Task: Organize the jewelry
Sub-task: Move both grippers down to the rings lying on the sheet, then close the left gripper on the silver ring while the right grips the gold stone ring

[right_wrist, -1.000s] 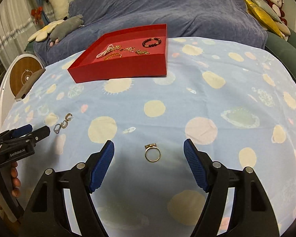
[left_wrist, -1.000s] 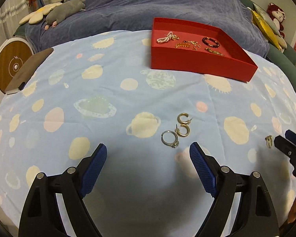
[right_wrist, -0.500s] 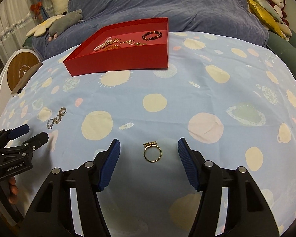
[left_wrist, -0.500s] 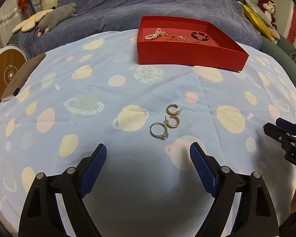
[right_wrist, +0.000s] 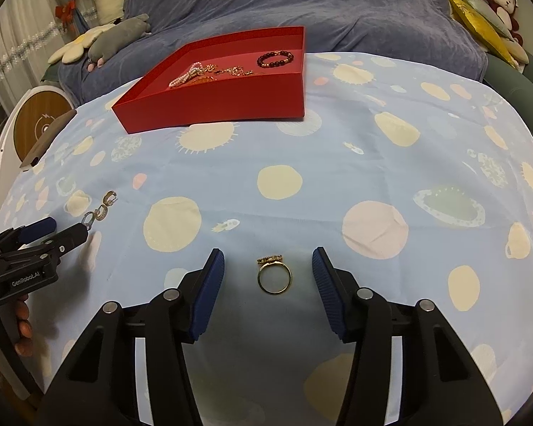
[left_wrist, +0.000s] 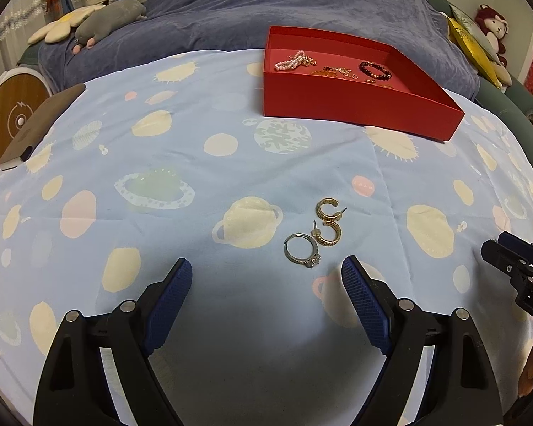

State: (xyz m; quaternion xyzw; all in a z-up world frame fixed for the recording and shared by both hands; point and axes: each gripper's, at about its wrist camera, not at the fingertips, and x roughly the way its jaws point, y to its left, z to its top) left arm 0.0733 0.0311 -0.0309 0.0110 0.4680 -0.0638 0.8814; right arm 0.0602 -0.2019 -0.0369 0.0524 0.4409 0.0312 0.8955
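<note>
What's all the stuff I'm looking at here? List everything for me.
gold ring: one, gold, on the cloth between the right gripper's pads, untouched
silver ring: one, silver with a stone, on the cloth ahead of the left gripper
hoop earrings: two, gold, just beyond the silver ring
red tray: one, red, far side of the cloth
pearl bracelet: one, pale, in the tray
bead bracelet: one, dark red, in the tray
gold chains: a few, tangled, in the tray
tablecloth: one, light blue with planets
blanket: one, blue-grey, behind
plush toys: several, at both far corners
left hand-held gripper: one, black and blue, open
right hand-held gripper: one, closing around the gold ring
</note>
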